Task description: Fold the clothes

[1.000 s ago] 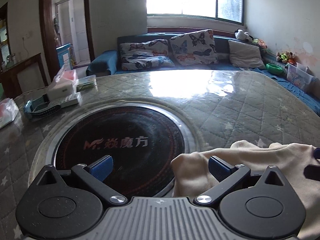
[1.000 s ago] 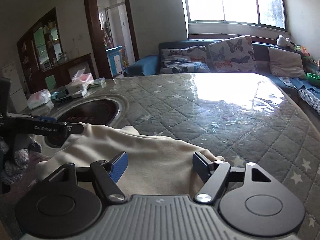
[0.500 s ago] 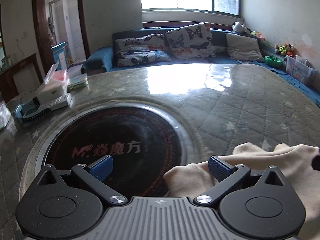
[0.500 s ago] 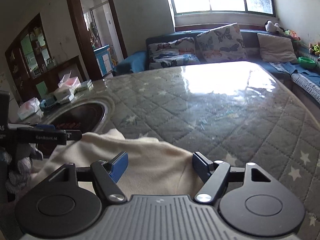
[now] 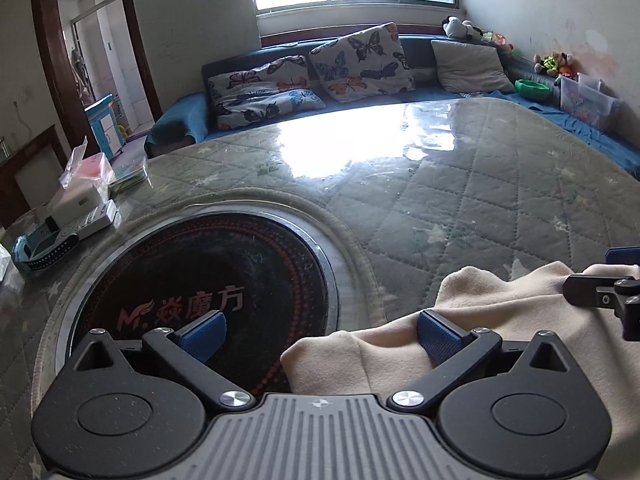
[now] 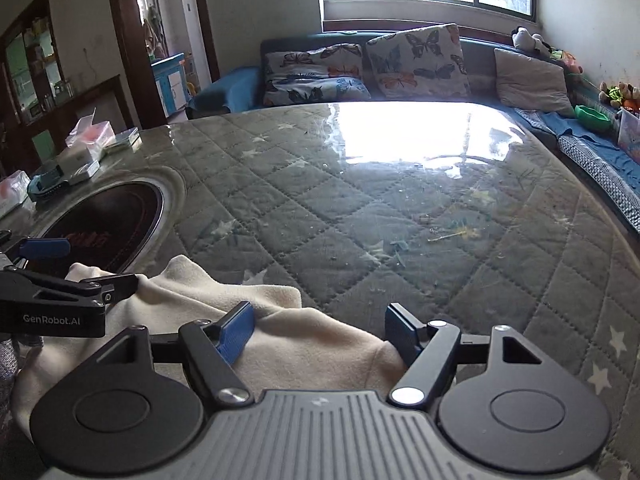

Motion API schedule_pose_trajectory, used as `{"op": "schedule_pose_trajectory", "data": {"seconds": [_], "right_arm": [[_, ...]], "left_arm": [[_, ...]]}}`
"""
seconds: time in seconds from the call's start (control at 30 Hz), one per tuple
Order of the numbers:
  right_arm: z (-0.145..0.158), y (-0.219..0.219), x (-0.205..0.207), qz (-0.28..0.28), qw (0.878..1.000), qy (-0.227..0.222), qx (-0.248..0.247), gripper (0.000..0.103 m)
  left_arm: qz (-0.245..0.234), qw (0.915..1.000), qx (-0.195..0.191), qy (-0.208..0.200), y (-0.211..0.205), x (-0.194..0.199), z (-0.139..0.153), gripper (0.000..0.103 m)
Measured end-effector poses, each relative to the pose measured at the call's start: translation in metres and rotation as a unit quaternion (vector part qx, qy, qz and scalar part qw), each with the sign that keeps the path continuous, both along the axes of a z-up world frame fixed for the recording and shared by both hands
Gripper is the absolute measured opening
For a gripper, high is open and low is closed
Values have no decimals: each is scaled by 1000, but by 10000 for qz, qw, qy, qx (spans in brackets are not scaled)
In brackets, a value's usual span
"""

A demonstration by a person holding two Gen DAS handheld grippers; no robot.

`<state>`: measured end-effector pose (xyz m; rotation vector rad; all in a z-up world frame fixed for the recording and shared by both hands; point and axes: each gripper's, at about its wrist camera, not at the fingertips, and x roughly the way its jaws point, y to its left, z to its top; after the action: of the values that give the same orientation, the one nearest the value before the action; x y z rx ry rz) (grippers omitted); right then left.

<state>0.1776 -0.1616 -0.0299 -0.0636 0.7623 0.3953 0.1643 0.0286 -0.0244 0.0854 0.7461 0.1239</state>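
The left gripper (image 5: 318, 334) hangs with jaws spread wide over the hob (image 5: 200, 300) and the cloth's (image 5: 500, 320) left edge; nothing is gripped. The cloth lies bunched on the table (image 6: 400, 220); the right gripper (image 6: 320, 330), jaws also apart, straddles its right end

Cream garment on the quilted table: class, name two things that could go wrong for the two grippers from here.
1. Both grippers stand open: the left gripper and right gripper each straddle the garment without pinching it, so closing now may catch only one layer, or none.
2. The garment's left edge lies over the dark round cooktop; dragging cloth across it could snag on the rim or pick up dirt.
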Motion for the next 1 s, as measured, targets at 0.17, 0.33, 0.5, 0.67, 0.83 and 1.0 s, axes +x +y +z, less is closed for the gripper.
{"op": "schedule_pose_trajectory", "data": {"seconds": [0.17, 0.33, 0.5, 0.67, 0.83, 1.0], "right_arm": [[12, -1, -26, 342, 9986, -399, -70, 74], [16, 9, -68, 978, 9917, -791, -283, 75], [6, 25, -101, 1384, 9825, -1059, -658, 76], [-2, 36, -127, 1720, 9731, -1185, -974, 76], [-3, 37, -144, 1892, 9676, -1250, -1108, 76], [7, 39, -147, 1937, 9660, -1339, -1064, 77]], "left_arm": [[2, 10000, -7, -75, 9, -13, 3, 103], [19, 9999, 27, -134, 10, -26, 6, 103], [-22, 9997, 154, -165, 6, -30, 3, 103], [-7, 9993, 292, -215, 5, -32, 2, 103], [92, 9995, 194, -236, 11, -38, 3, 103], [284, 9991, -132, -297, 25, -52, 9, 103]]}}
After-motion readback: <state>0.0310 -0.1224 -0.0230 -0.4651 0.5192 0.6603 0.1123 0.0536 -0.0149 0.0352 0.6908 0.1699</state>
